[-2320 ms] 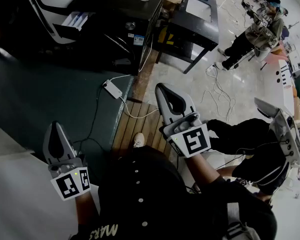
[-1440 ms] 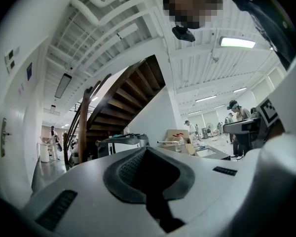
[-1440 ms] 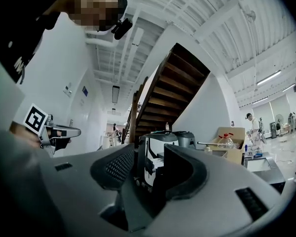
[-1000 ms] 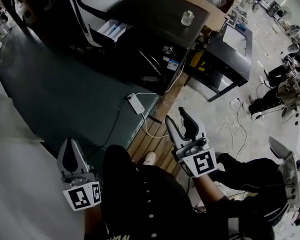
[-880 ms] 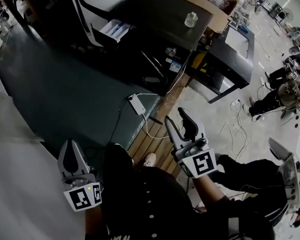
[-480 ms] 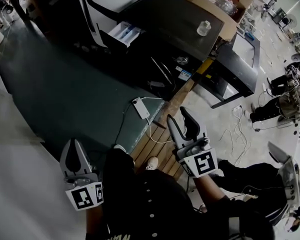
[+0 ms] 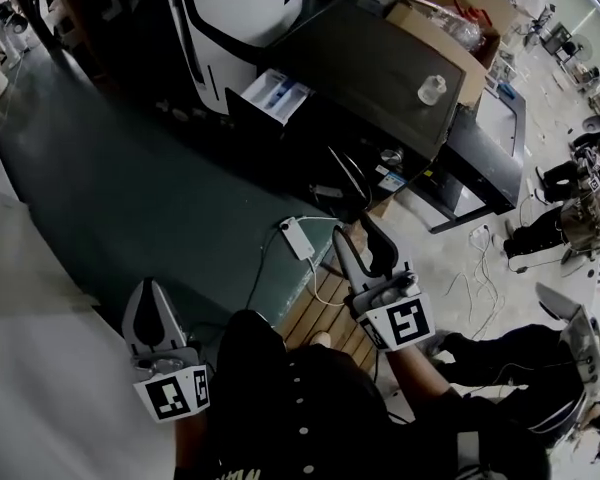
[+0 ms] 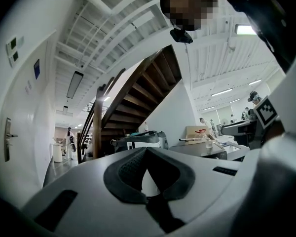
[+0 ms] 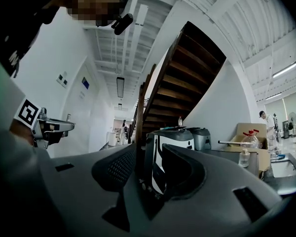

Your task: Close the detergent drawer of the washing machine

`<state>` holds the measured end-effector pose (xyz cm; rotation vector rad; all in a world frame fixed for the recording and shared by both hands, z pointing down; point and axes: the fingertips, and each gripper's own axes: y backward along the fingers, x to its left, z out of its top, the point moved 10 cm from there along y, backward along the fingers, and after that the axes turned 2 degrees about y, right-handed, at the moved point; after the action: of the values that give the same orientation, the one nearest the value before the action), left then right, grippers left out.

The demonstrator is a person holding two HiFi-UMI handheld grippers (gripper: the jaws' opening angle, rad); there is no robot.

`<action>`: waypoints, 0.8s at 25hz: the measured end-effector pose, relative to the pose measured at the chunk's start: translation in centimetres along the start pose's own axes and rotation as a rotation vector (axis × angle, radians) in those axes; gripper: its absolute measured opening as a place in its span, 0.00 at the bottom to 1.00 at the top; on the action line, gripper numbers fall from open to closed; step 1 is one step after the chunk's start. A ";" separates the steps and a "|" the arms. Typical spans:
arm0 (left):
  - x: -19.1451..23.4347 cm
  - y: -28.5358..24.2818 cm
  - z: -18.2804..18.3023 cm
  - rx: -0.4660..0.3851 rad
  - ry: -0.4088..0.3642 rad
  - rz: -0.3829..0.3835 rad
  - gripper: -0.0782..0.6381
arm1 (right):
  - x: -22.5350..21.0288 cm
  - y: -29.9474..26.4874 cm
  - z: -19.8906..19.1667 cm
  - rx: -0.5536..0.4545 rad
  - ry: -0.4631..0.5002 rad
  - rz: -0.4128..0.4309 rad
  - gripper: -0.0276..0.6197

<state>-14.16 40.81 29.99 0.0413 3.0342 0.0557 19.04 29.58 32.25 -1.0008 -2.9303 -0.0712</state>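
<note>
1. So, the detergent drawer [image 7: 277, 92] is sticking out of the front of the white-and-black washing machine [image 7: 230, 13], up around 12 o'clock in the head view. Its pale compartments are showing, so it's definitely not shut yet.
2. The right gripper [image 7: 355, 230] is near the middle of the head view, a touch toward 3 o'clock. It's held level, with the drawer off at its 11 o'clock and well apart from it. Its jaws stand apart with nothing between them, though they've just been narrowing a bit. Its own view looks along the jaws at the machine, far off.
3. The left gripper [image 7: 150, 290] hangs down at 7 o'clock, tips pressed together on nothing. It looks like it's just along for the ride.
4. Step-wise, this reads as the approach. Neither gripper is anywhere close to touching the drawer.
5. Next move, best guess: carry the right gripper over to the drawer front, line it up square with the face, then push straight in. No grabbing needed really; a flat push with the jaw tips should do.
6. Things to mind: the white power strip [image 7: 298, 238] and its cable lie on the floor at 9 o'clock of the right gripper, pretty much on the way. A skewed push could also jam the drawer.
</note>
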 end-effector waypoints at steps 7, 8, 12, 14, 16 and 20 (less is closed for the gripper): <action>6.1 -3.0 4.2 -0.008 -0.016 -0.041 0.13 | 2.6 -6.4 4.8 -0.015 0.006 -0.011 0.28; 6.7 -3.2 4.8 -0.011 -0.020 -0.043 0.13 | 2.9 -7.0 5.6 -0.019 0.009 -0.008 0.28; 8.7 -3.9 6.0 -0.016 -0.020 -0.030 0.13 | 3.8 -8.8 7.4 -0.025 0.011 0.009 0.28; 9.0 -4.2 6.1 -0.009 -0.009 -0.024 0.13 | 3.9 -9.3 7.8 -0.023 0.012 0.011 0.28; 9.2 -4.8 6.2 -0.003 -0.005 -0.024 0.13 | 3.7 -10.0 7.9 -0.030 0.006 0.006 0.28; 9.4 -6.8 6.1 -0.007 -0.019 -0.029 0.13 | 2.7 -12.2 7.2 -0.018 0.001 0.000 0.28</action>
<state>-23.03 34.47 22.66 -0.0020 3.0143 0.0626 9.24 22.05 24.91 -1.0029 -2.9343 -0.0975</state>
